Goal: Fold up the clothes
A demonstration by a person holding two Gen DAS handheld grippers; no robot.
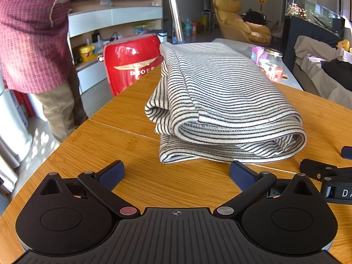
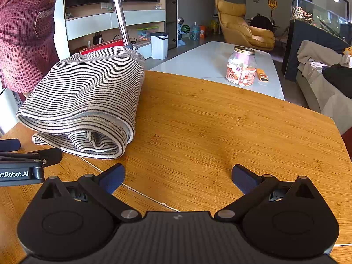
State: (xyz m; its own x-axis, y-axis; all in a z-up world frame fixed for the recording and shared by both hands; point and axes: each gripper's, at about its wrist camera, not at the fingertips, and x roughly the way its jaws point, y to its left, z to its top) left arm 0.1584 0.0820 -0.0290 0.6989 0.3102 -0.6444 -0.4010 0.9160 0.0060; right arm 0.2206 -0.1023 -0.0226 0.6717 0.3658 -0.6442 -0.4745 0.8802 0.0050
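A black-and-white striped garment (image 1: 220, 101) lies folded into a thick bundle on the wooden table (image 1: 123, 132). My left gripper (image 1: 177, 173) stands open just short of its near folded edge, nothing between the blue pads (image 1: 112, 173). In the right wrist view the same striped garment (image 2: 88, 96) sits to the left, and my right gripper (image 2: 178, 176) is open over bare wooden table (image 2: 220, 121), to the right of the bundle. Each gripper shows at the edge of the other's view: the right gripper (image 1: 330, 176) and the left gripper (image 2: 22, 162).
A person in a red plaid shirt (image 1: 33, 33) stands at the table's far left beside a red bin (image 1: 129, 63). Beyond the table is a white low table (image 2: 209, 61) with a glass jar (image 2: 242, 68). A yellow armchair (image 2: 239, 28) and a sofa (image 2: 325, 81) lie farther off.
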